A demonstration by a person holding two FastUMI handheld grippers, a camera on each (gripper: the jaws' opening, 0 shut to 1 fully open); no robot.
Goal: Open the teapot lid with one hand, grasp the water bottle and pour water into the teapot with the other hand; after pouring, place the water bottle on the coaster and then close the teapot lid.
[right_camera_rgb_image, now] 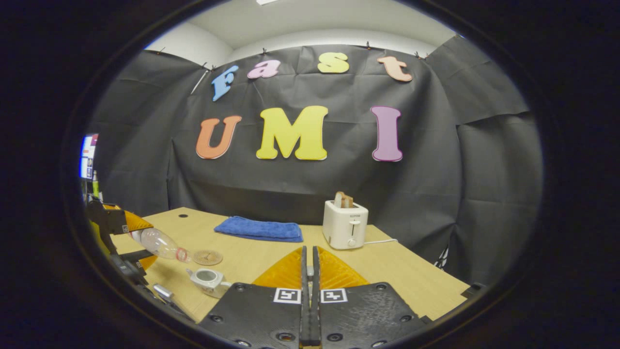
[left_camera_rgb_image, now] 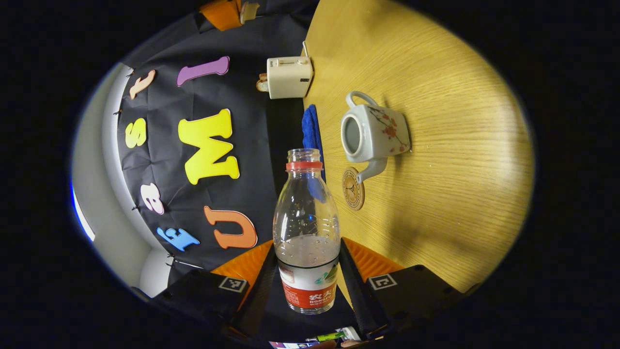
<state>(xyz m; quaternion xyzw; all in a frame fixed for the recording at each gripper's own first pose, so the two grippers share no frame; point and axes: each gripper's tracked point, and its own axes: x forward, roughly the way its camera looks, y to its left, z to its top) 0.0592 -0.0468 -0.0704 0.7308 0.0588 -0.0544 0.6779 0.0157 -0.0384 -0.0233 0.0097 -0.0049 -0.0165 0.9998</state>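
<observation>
Clear plastic water bottle (left_camera_rgb_image: 306,232) is pinched, uncapped, between the left gripper's (left_camera_rgb_image: 307,271) fingers. At its two o'clock, teapot (left_camera_rgb_image: 373,133) and coaster (left_camera_rgb_image: 353,188) are seen on the wooden table (left_camera_rgb_image: 450,145). Right gripper's (right_camera_rgb_image: 310,286) fingers are pressed together before toaster (right_camera_rgb_image: 345,224) and blue towel (right_camera_rgb_image: 259,229).

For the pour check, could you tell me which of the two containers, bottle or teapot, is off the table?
The water bottle, uncapped and tilted, held between the left gripper fingers; the teapot stands lidless on the table.

Bright even overhead light, soft shadows, sharp focus, fisheye-bent edges
</observation>
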